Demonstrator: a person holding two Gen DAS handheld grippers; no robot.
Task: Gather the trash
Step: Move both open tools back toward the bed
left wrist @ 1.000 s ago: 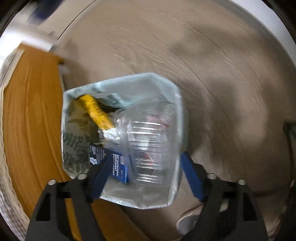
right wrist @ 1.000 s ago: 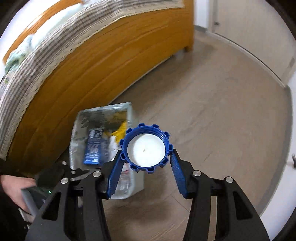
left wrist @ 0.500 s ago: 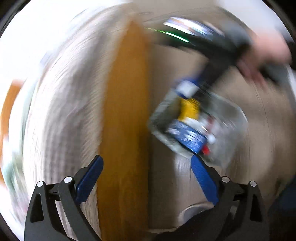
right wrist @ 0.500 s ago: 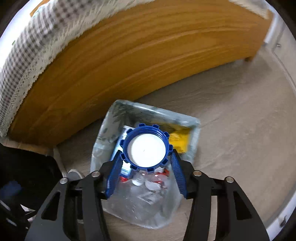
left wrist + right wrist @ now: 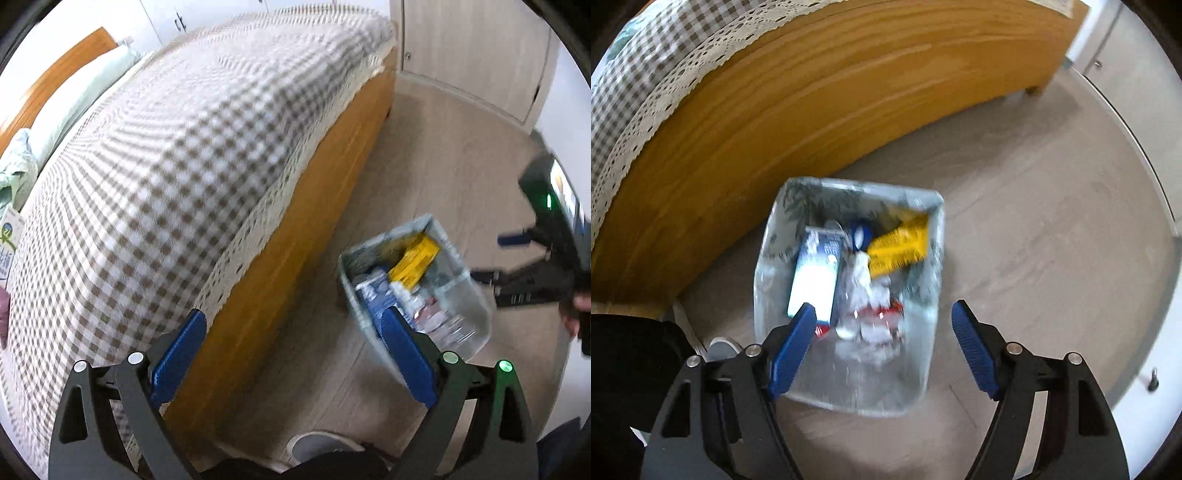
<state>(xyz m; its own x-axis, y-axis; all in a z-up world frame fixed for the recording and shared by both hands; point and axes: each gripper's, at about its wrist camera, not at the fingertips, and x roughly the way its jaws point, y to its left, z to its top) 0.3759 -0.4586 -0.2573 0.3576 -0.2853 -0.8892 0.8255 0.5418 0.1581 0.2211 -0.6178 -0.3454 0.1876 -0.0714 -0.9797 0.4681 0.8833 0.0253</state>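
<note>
Count, right wrist view: 1 trash bin (image 5: 932,229) on the floor beside 1 wooden bed frame (image 5: 798,122). Inside it: 1 blue-and-white carton (image 5: 816,277), 1 yellow wrapper (image 5: 899,245), 1 blue cap (image 5: 860,234), 1 clear plastic bottle with red label (image 5: 875,325) (blurred, could be more crumpled plastic there). Grippers: 2, i.e. left gripper (image 5: 290,352) and right gripper (image 5: 882,338).
</note>
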